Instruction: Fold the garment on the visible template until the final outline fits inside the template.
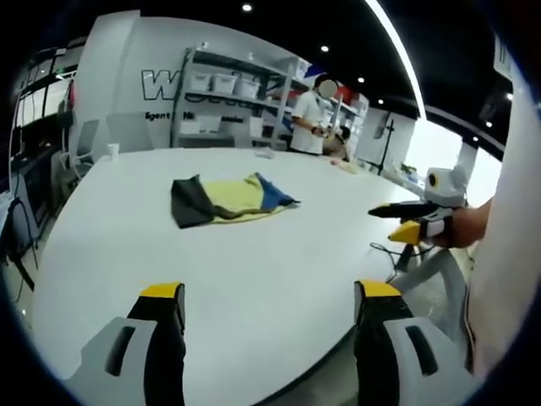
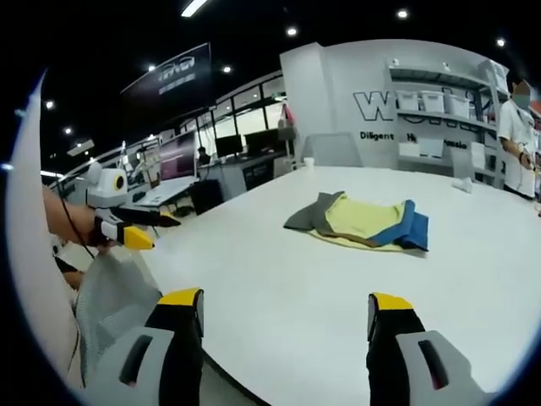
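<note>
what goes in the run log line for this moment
garment crumpled on table, untouched | left claw open | right claw open | no template seen

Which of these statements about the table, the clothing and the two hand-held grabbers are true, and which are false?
1. The garment lies crumpled on the white table. True.
2. The left gripper is clamped on the garment. False: its jaws stand open over bare table, well short of the cloth.
3. The garment shows yellow, blue and dark grey parts. True.
4. The right gripper holds a cup. False: its jaws are open and hold nothing.
5. A person stands beyond the far side of the table, near the shelves. True.
</note>
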